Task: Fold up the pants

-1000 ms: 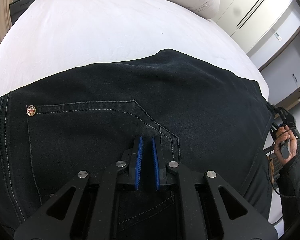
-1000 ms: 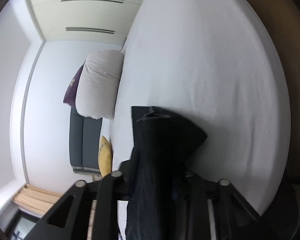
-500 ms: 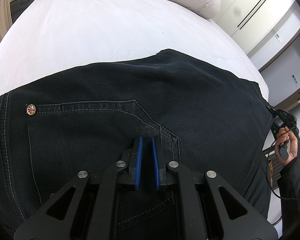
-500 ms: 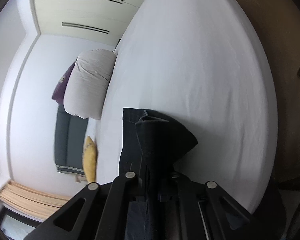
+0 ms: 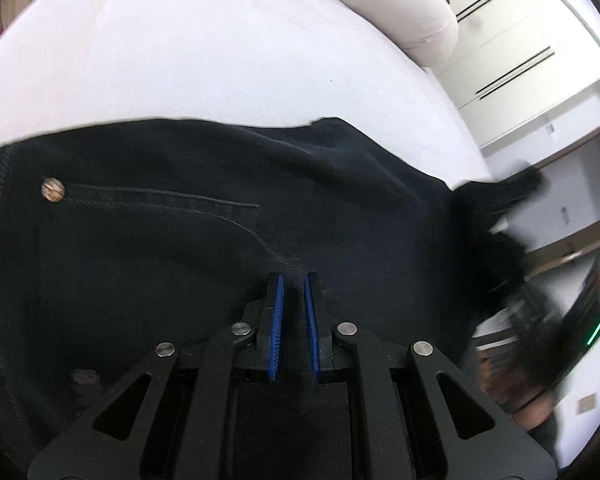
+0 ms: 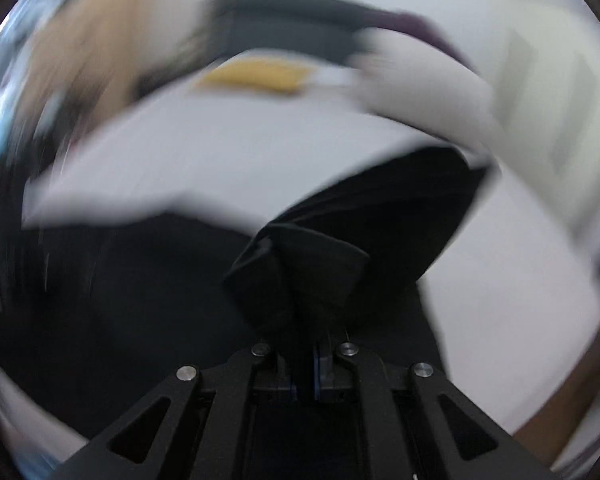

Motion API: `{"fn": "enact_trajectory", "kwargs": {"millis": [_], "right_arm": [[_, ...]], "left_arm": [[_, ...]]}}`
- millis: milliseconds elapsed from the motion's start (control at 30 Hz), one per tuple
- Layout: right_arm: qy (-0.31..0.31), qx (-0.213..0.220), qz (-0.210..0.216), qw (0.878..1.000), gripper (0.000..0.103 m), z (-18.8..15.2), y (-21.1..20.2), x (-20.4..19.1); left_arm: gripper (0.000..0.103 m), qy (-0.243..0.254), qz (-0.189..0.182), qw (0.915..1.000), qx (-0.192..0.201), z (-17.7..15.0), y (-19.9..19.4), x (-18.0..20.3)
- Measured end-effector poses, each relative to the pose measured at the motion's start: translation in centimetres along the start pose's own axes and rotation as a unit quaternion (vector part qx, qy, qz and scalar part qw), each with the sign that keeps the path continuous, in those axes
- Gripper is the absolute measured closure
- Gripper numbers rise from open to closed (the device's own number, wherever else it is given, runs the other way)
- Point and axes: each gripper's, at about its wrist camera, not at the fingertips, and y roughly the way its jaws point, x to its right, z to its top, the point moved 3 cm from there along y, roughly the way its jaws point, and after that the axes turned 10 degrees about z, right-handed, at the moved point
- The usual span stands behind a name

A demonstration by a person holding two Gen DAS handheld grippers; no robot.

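While right gripper [image 6: 305, 360] jaws pinch pants [image 6: 312, 264], left gripper [image 5: 293, 320] jaws nearly together, over pants.

Both wrist cams close, low over pants [image 5: 228, 240]; both see bed [image 5: 188, 64].

My left wrist view is bright and evenly lit, sharp on the bed sheet [image 5: 220, 60] but smeared at its right edge. My right wrist view is heavily motion-blurred throughout. Both bend at the fisheye rim, and the dark pants [image 5: 180, 248] swallow detail.
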Motion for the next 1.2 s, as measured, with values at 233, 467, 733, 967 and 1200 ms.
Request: {"fn": "enact_trajectory", "kwargs": {"millis": [233,467,733,967,1200], "right_arm": [[-0.122,-0.023,-0.031,0.992,0.097,-2.3,2.5,-7.4],[-0.138,0.022,-0.056,0.989,0.097,-2.1,0.2,-7.5],[-0.18,0.045,-0.047,0.981,0.097,-1.6,-0.6,-9.5],[-0.262,0.028,-0.016,0.965,0.096,-3.1,0.0,-12.9],[-0.238,-0.025,0.123,0.963,0.076,-5.4,-3.7,-14.3]], "left_arm": [[0.023,-0.039,-0.09,0.9948,-0.027,0.3,0.8,3.0],[0.019,-0.061,-0.137,0.9847,-0.089,3.5,4.0,5.9],[0.087,-0.038,-0.136,0.9811,-0.133,5.6,6.6,7.1],[0.097,-0.014,-0.105,0.9891,-0.101,4.5,4.7,4.8],[0.097,-0.013,-0.096,0.9911,-0.091,3.1,5.7,3.6]]}}
